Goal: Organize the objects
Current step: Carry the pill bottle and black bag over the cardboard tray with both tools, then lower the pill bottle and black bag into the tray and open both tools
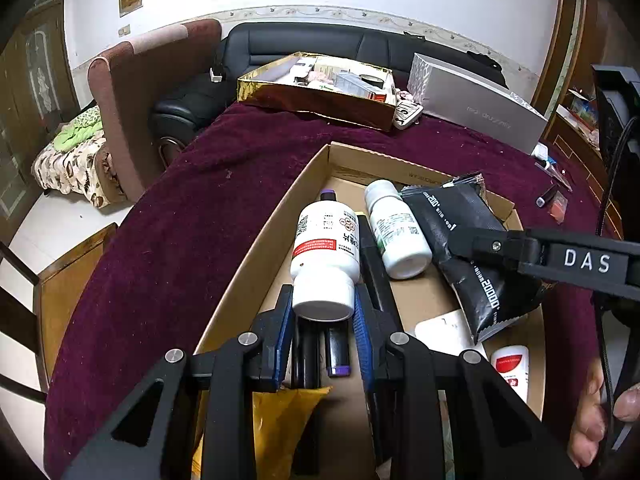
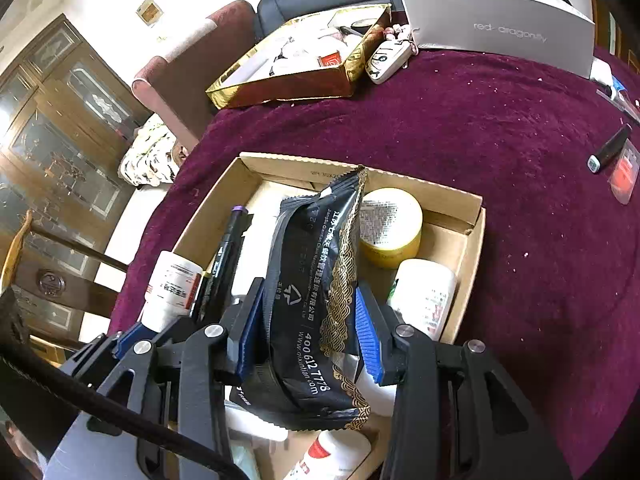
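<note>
My left gripper (image 1: 323,310) is shut on the cap end of a white bottle with a red label (image 1: 326,248), over the open cardboard box (image 1: 256,248). The same bottle (image 2: 172,284) shows at the left of the right wrist view. My right gripper (image 2: 308,336) is shut on a black snack packet with gold trim (image 2: 316,280), above the box (image 2: 474,248). In the box lie a white green-label bottle (image 1: 396,232), a yellow tub (image 2: 390,228), another white bottle (image 2: 424,296) and a black marker with a purple cap (image 2: 228,256).
The box stands on a maroon tablecloth (image 1: 200,200). At the far edge sit a gold tray box of items (image 1: 320,104), a key fob (image 1: 408,114) and a grey shoebox (image 1: 480,108). A black pen-like stick (image 2: 608,148) and a red packet (image 2: 624,172) lie to the right. A hand (image 1: 592,420) shows at lower right.
</note>
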A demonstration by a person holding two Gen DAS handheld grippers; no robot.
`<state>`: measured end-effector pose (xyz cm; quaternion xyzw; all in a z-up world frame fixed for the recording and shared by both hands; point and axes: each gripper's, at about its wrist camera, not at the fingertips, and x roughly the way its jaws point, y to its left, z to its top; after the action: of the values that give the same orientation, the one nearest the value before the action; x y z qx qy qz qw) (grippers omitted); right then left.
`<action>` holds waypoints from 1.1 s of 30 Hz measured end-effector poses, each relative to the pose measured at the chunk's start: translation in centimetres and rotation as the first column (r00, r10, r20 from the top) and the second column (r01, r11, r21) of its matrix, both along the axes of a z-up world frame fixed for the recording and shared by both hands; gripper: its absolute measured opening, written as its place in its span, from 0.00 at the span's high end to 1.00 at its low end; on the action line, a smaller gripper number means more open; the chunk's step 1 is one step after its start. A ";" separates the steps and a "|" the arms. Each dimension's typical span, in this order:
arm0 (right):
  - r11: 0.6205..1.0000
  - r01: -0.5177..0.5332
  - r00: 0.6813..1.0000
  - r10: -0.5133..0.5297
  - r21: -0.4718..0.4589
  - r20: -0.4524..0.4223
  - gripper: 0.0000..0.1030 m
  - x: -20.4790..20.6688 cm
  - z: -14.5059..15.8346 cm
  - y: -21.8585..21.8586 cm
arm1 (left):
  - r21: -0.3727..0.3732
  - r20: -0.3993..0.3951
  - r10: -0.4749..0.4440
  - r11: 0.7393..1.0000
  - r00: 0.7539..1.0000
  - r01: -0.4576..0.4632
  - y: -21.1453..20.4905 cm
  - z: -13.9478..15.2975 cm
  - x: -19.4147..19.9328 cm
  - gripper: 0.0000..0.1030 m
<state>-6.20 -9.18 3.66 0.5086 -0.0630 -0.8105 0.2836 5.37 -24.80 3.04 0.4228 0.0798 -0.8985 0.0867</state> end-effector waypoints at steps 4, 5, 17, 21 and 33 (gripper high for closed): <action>1.000 0.002 1.000 -0.001 0.026 -0.010 0.60 -0.3 -0.3 -0.3 | 0.005 0.017 -0.005 1.000 1.000 0.005 0.0 -0.2 -0.3 0.77; 1.000 0.002 1.000 -0.001 0.031 -0.012 0.60 -0.3 -0.3 -0.4 | 0.004 0.020 -0.006 1.000 1.000 0.006 0.0 -0.2 -0.3 0.77; 0.999 -0.002 1.000 0.003 0.043 -0.022 0.60 -0.6 -0.4 -0.9 | 0.008 0.033 -0.015 1.000 0.999 0.015 -0.1 -0.5 -0.7 0.77; 0.999 0.003 1.000 -0.002 0.033 -0.029 0.60 -0.5 0.0 -0.7 | 0.004 0.035 -0.021 1.000 0.999 0.020 0.1 -0.5 -0.7 0.77; 0.999 0.022 0.997 -0.019 0.038 -0.075 0.60 -0.2 1.5 -0.4 | 0.013 0.013 -0.030 0.999 0.999 0.030 0.1 0.4 0.3 0.77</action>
<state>-6.39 -9.54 5.12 0.4827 -0.0420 -0.8329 0.2676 5.65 -24.73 3.41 0.4303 0.0785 -0.8965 0.0709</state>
